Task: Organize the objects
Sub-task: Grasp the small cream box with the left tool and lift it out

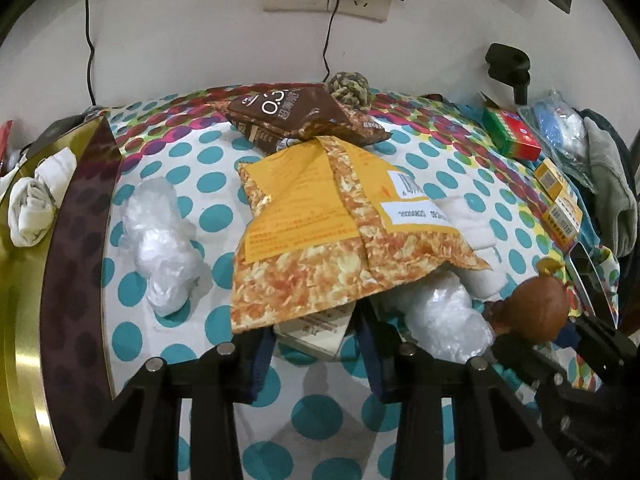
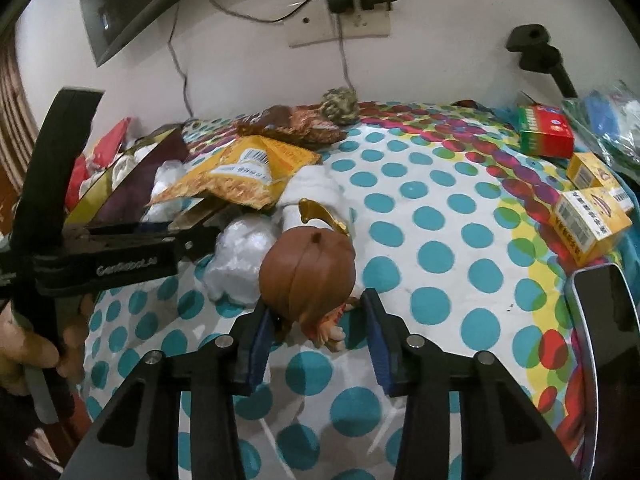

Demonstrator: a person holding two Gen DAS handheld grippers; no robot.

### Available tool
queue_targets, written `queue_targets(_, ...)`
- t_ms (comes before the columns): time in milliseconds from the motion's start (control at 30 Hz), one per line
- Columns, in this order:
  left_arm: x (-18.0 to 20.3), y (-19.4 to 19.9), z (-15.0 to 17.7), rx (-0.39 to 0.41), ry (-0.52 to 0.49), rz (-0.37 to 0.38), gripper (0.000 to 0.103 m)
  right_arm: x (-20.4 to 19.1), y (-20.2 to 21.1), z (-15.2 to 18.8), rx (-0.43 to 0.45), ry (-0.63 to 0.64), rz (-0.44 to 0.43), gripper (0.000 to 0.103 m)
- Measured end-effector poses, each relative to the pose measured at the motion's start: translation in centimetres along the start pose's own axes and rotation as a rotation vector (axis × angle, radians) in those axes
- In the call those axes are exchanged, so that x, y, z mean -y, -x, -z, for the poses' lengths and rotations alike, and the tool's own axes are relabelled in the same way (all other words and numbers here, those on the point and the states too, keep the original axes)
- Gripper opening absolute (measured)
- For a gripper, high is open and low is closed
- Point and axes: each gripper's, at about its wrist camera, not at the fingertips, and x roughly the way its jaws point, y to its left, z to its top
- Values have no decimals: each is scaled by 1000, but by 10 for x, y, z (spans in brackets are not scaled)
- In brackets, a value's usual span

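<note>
- The right claw [image 2: 316,304] is not yet clenched: its jaws straddle the doll [image 2: 308,264], the pad on the picture's left against the brown head and the other pad just clear of it.
- The doll lies on its side on the dotted cloth [image 2: 440,240], head away from the camera, touching a plastic wad [image 2: 240,256] on its left.
- The head is round and smooth, so a pinch there would likely slip. Better to slide the jaws forward so the pads meet the widest part squarely, or take the body below it.
- Close slowly and watch that the wad is not caught in with it.
- The left claw [image 1: 314,332] points under the lower edge of the yellow bag [image 1: 320,220], with a small box [image 1: 316,336] between its jaws. The bag covers the fingertips, so I cannot tell whether they grip.
- Both claws work close together. Lift the doll straight up first, then carry it away, so it does not knock the left claw or drag the bag.
</note>
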Motion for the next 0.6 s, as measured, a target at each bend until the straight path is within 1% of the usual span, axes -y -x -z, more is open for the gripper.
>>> queue_targets(167,3,4,3,6,-12,8,35,11,-2,-5,1,-42,9,40)
queue_targets(267,6,9,4,15,-21,5,33,12,-3,-6,0,-44,18,40)
queue_targets(300,7,11,4,17,-26,7,29,12,-3,-7,0,-43,20,40)
queue_targets(600,10,24,5,26,-36,4,29,12,-3,-7,-11,-42,23,40)
